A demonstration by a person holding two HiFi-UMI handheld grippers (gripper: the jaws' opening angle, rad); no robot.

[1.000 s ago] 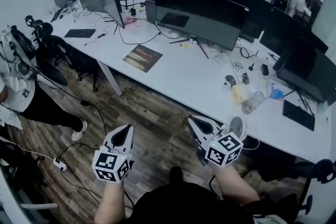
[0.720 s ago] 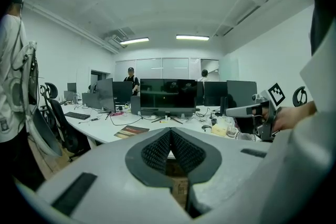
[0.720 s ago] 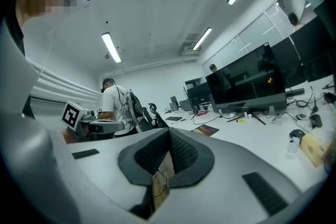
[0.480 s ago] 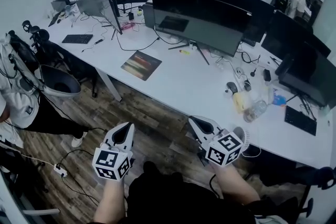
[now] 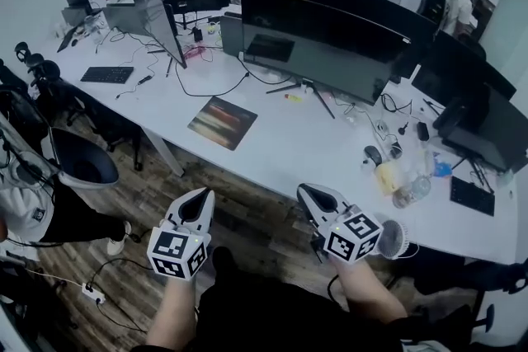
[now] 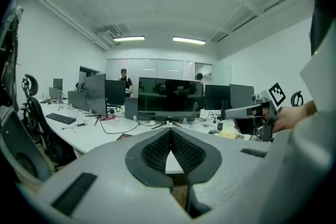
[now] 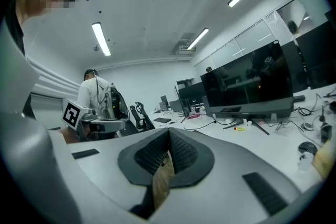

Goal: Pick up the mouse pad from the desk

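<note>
Now that the person has stepped closer, the mouse pad (image 5: pixel 223 122) lies nearer on the bench (image 5: pixel 301 148), still untouched. The left tongs (image 5: pixel 199 198) and right tongs (image 5: pixel 309 192) (both shut, empty) hang short of it, so the pickup is yet to begin.

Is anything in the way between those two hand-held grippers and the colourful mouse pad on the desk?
Nothing visible. The mouse pad lies flat near the front edge of the white desk; only bare desktop and wooden floor separate it from the left hand-held gripper and the right hand-held gripper.
</note>
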